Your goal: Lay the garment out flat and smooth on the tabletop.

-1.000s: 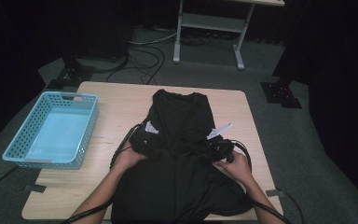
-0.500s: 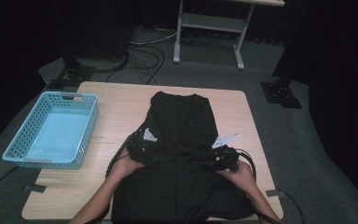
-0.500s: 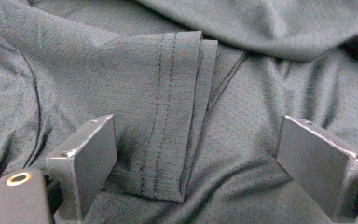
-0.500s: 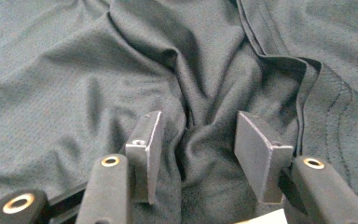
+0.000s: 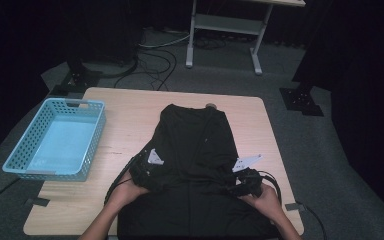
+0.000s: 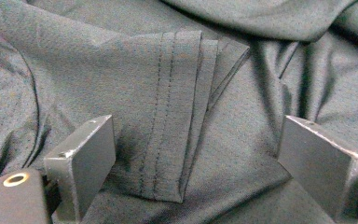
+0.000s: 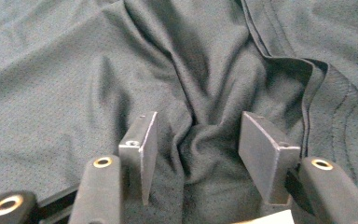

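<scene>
While the right gripper (image 7: 193, 154) has just been opening its jaws, a bunched fold of the shirt (image 5: 195, 150) lies between them, no longer pinched. The left gripper (image 6: 196, 158) stands wide open, with a folded sleeve hem (image 6: 177, 116) lying free between its jaws. Compared with a second ago, both hands sit nearer the person; I judge the fold is laid and being let go.

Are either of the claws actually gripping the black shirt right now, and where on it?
Neither. The left claw stands open around a stitched hem fold of the black shirt. The right claw, just opening, straddles a bunched ridge without pressing it.
</scene>
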